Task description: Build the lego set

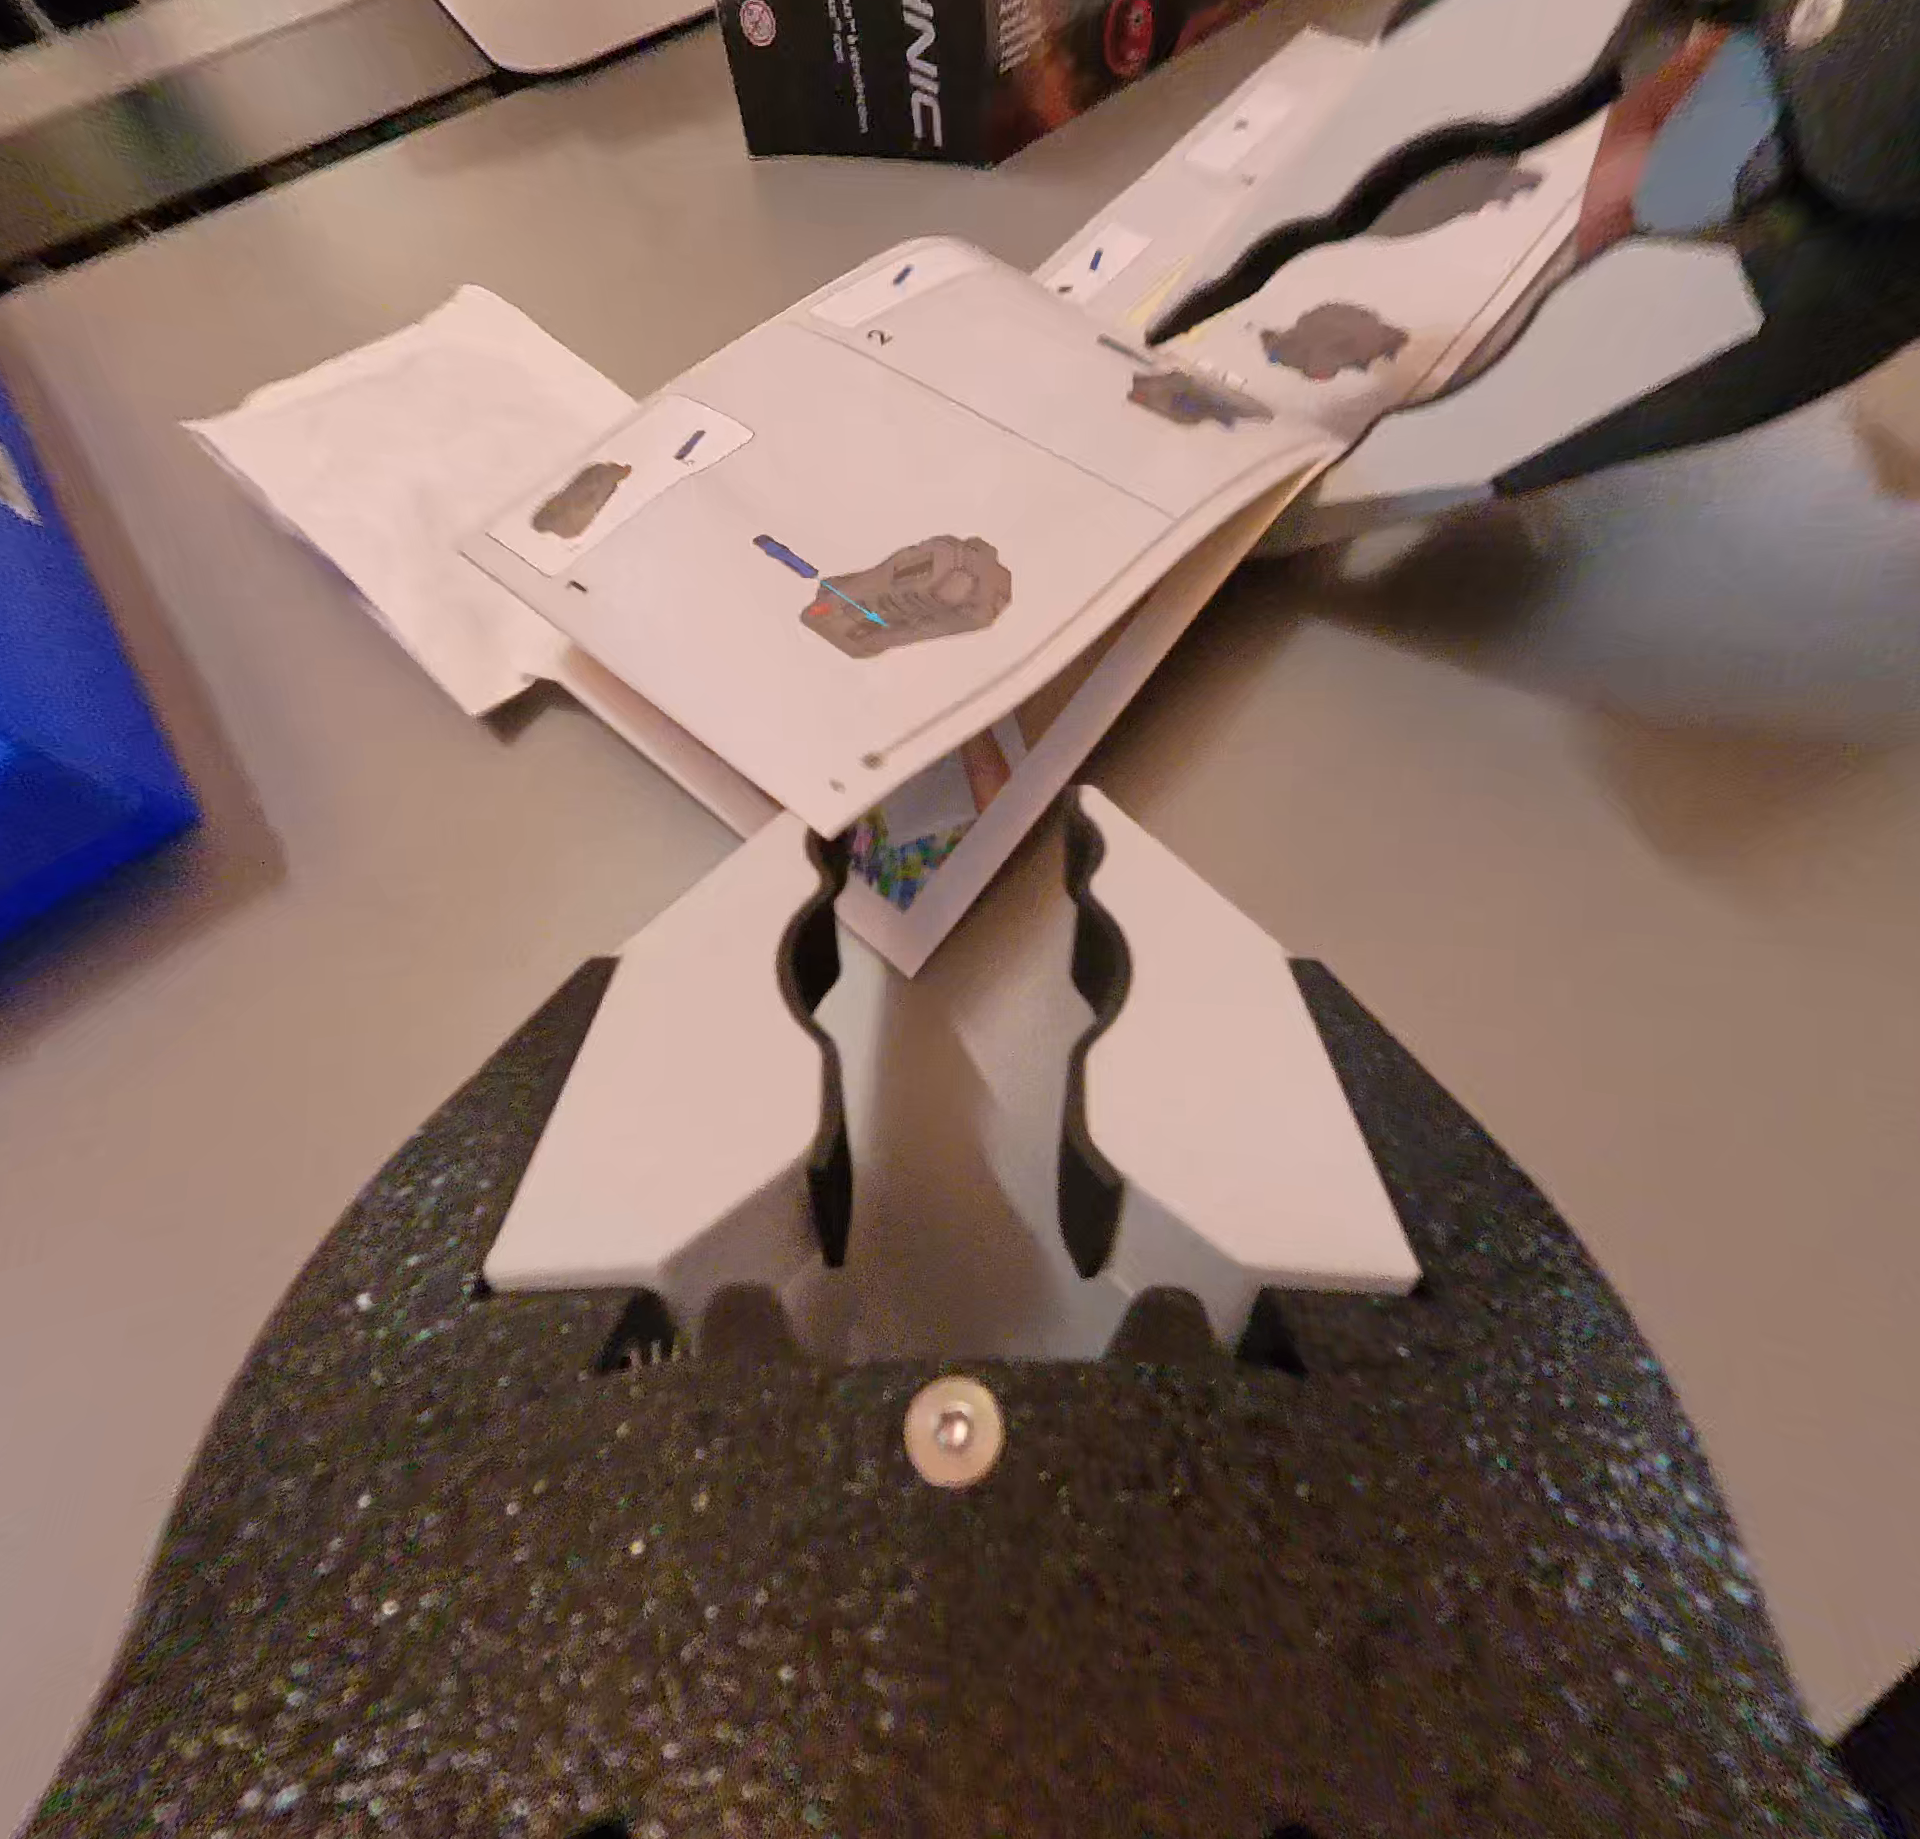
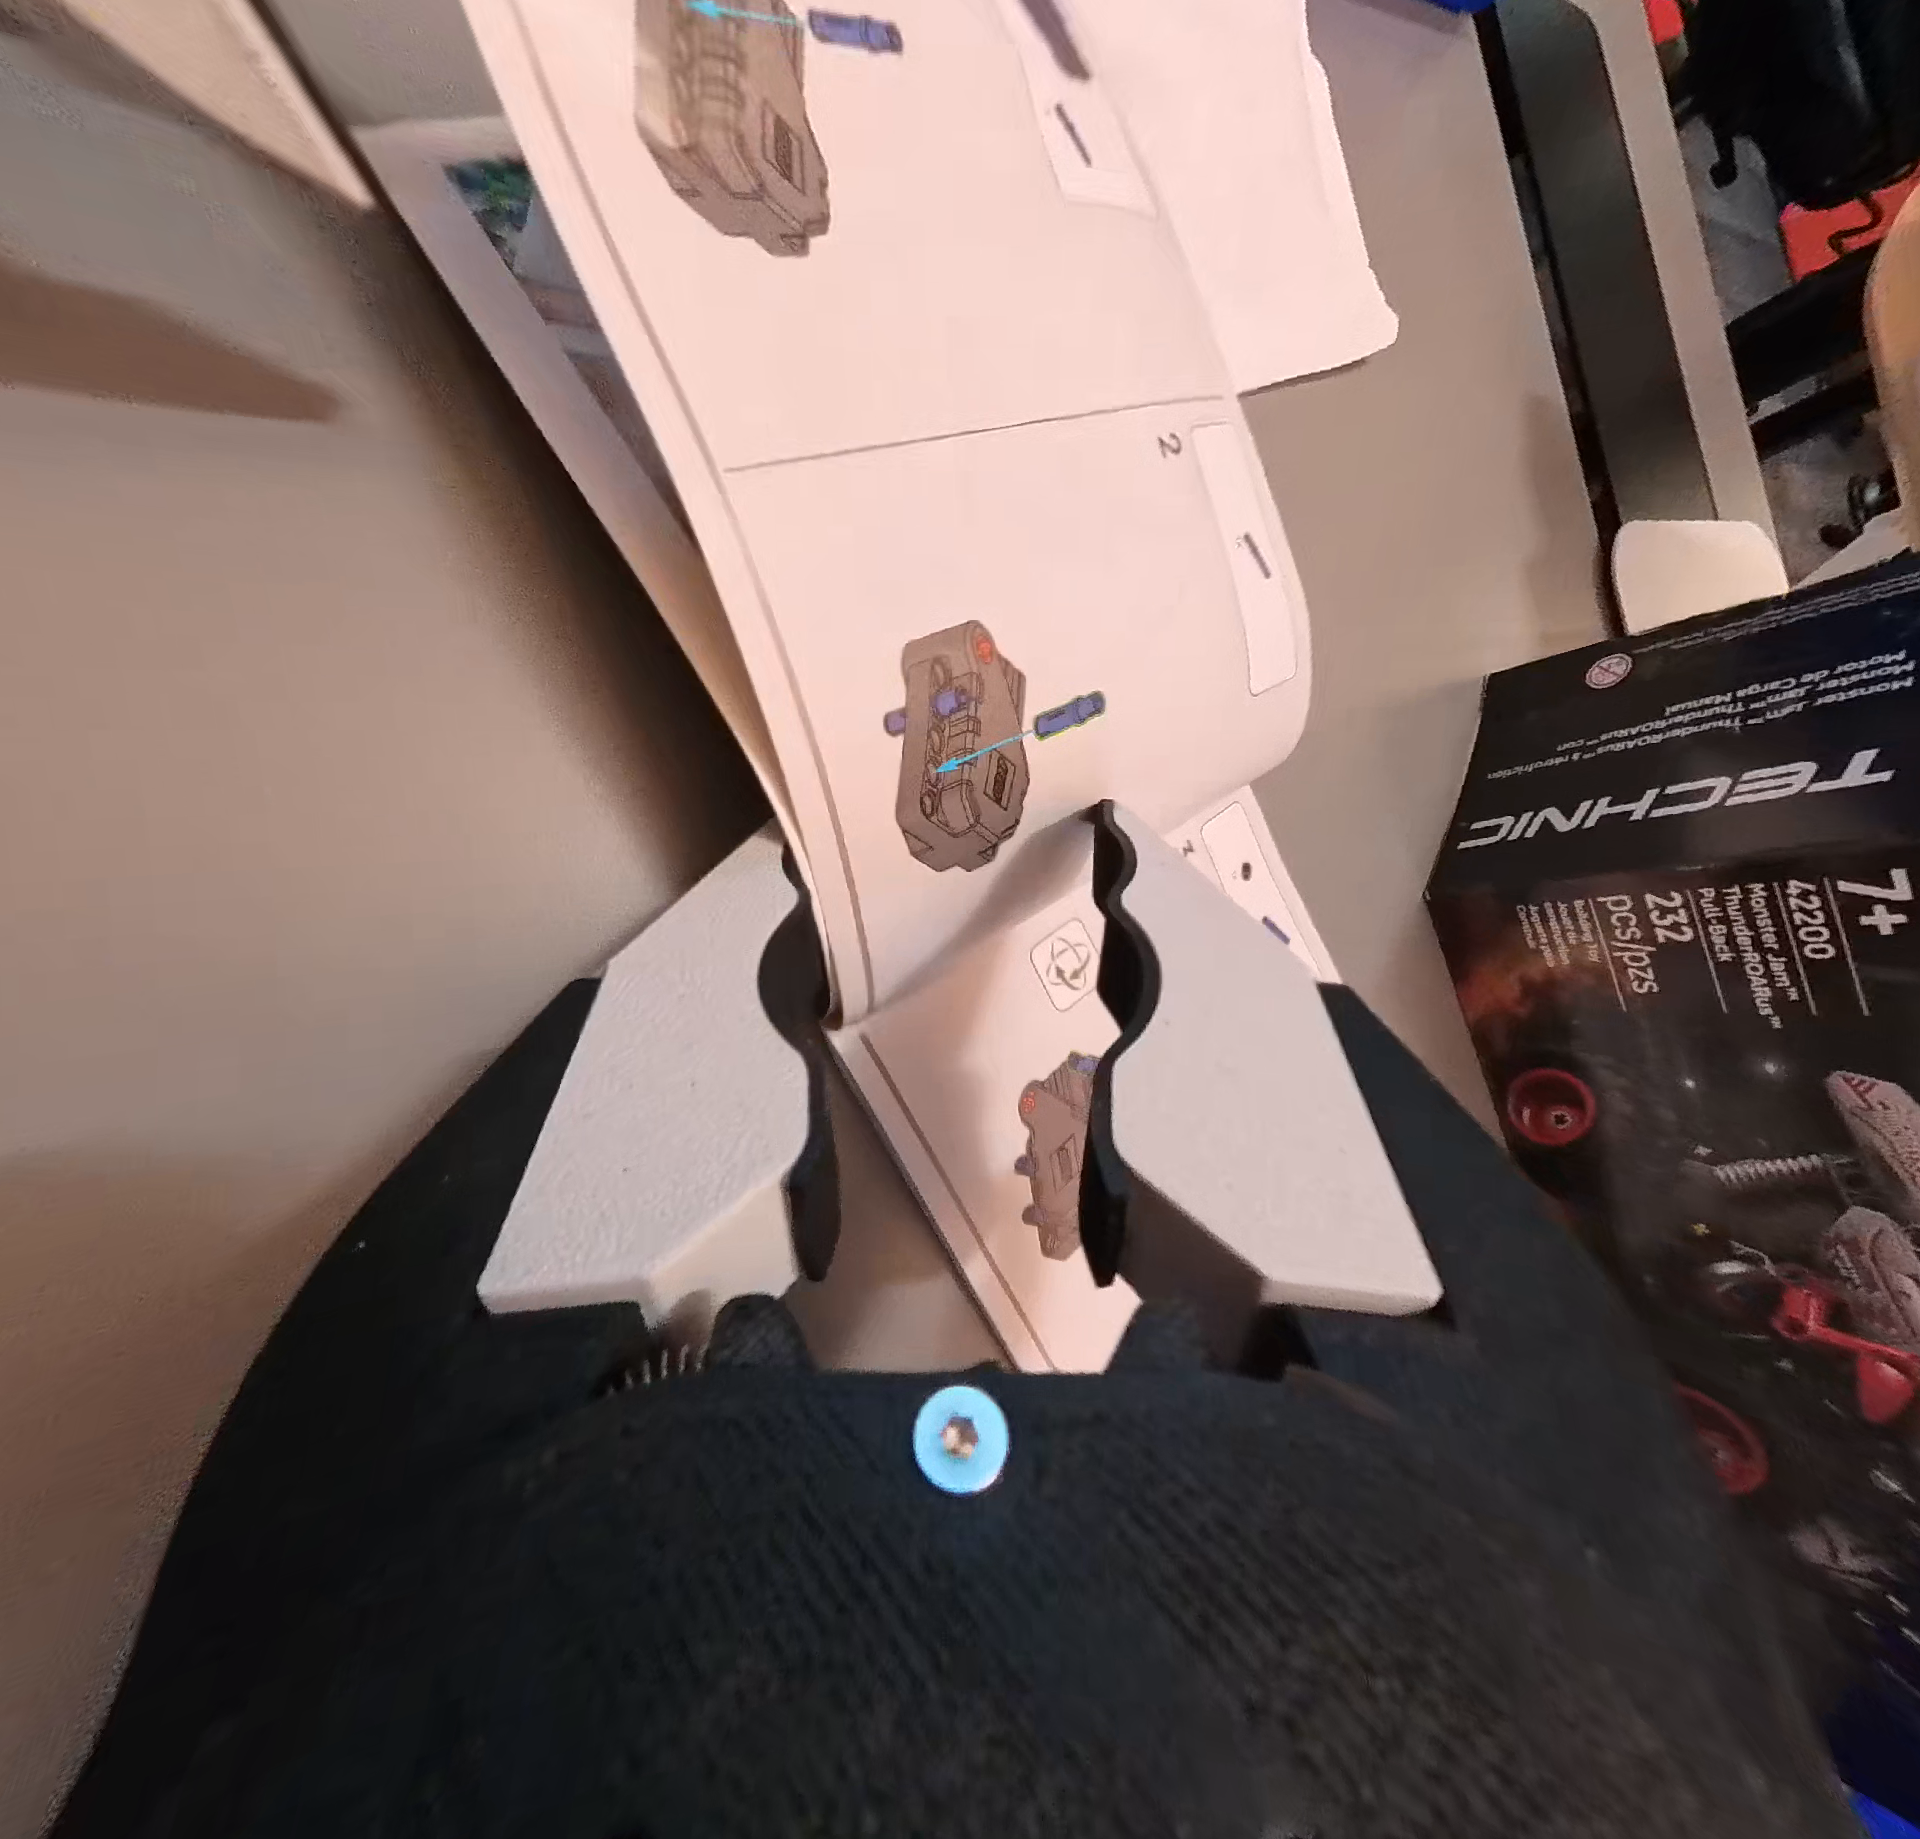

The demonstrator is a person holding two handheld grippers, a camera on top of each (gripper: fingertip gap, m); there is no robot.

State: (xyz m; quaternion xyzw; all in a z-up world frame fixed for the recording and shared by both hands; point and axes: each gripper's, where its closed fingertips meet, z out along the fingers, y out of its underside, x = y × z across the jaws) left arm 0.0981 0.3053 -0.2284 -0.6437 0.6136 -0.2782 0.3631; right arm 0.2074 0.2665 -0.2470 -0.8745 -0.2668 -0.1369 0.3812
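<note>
From the left wrist view, the left tongs (image 1: 945, 854) stand open with nothing held. The booklet (image 1: 831, 563) lies open on the grey table (image 1: 1558, 854) straight ahead, its near corner lifted and hanging just over the tips, between the 2 fingers but not pinched. A white paper bag (image 1: 395, 480) sits beyond and left of it. The black box (image 1: 883, 33) stands farther off. The right tongs (image 1: 1320, 407) reach in from the far right, spread over the booklet's far pages.

From the right wrist view, the right tongs (image 2: 945, 854) are parted, holding nothing. A curling page of the booklet (image 2: 935, 439) rises between the fingers, beside the left one; whether it touches I cannot tell. The box (image 2: 1683, 958) lies just to the right.
</note>
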